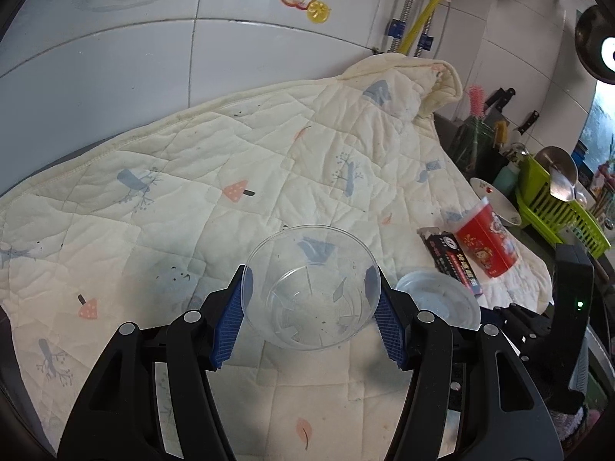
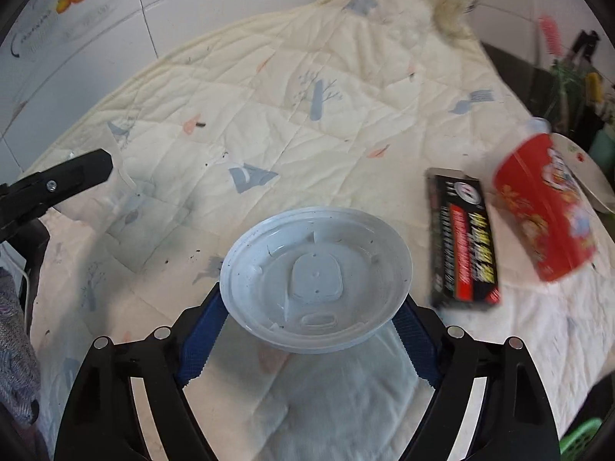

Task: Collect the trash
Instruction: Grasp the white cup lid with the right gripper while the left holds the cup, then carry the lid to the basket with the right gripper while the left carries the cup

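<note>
**Cup in my left, lid in my right**

My left gripper [image 1: 312,299] is clamped on a clear cup [image 1: 312,288], a blue pad pressing each side wall, its mouth tipped up and away from me. My right gripper [image 2: 311,330] pinches a white lid [image 2: 316,276] by its near rim, underside up, the pads half hidden beneath it. Both hang over the quilt [image 1: 192,176] covering the counter. From the left wrist view the lid sits just right of the cup and slightly lower, so the two are near but apart. Still lying farther right on the quilt: a black box [image 2: 463,238] and, touching it, a red cup [image 2: 546,207] on its side. I judge my right gripper nearer those two.
</note>
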